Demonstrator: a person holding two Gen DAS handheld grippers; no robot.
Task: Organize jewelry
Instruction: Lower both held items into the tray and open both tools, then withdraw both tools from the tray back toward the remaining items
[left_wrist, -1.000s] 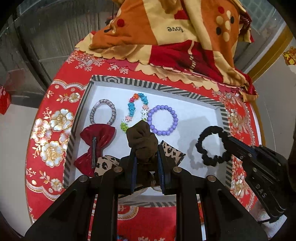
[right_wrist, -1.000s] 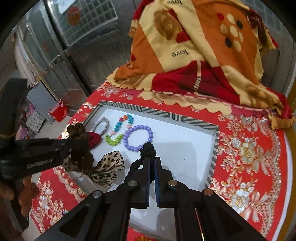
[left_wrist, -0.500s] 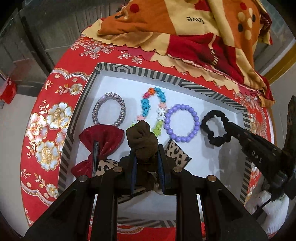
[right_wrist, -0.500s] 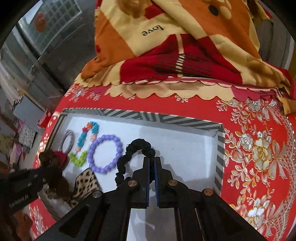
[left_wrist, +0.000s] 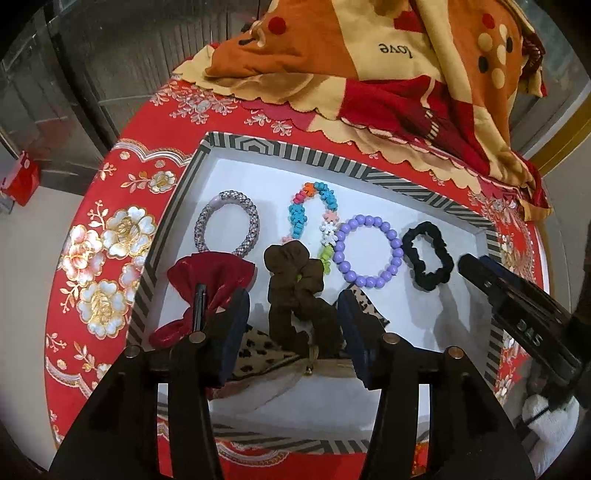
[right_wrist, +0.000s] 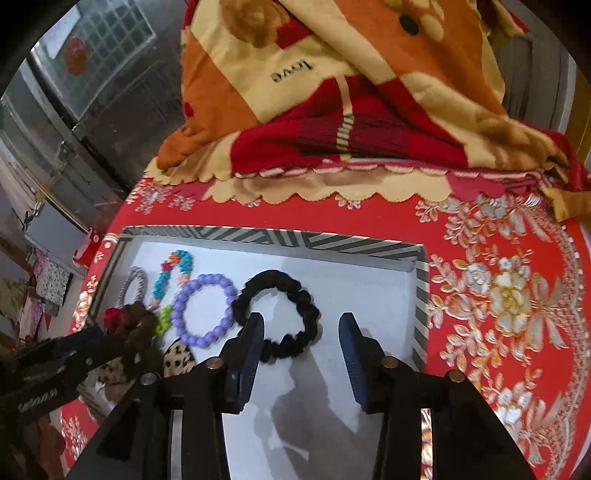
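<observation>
Nearest to us, our left claw stands with its jaws spread wide; they have just been opening. The brown scrunchie sits between them, no pad pressing on it, draped partly over the leopard-print bow in the tray's near corner. The risk here is plain: if we lift away carelessly, a fold of that soft fabric may catch on a pad and drag the scrunchie, and perhaps the bow under it, out of place. It also crowds the green end of the multicoloured bead bracelet, so a snag could pull those beads askew.

Our right claw has likewise just been opening and holds nothing. The black scrunchie lies flat on the white floor of the tray, its near edge reaching in just beside the left pad. Pulling back along that side could hook the loop and slide it into the purple bead bracelet, which it already almost touches.

Further off, the red bow overlaps the lower arc of the silver bracelet; any nudge to the bow would shift that ring too. The pieces on the left sit close together, so one bump could spread along the row.

Beyond the tray, the folded blanket rests on the red cloth of the counter, well apart, and we judge it no hazard.
</observation>
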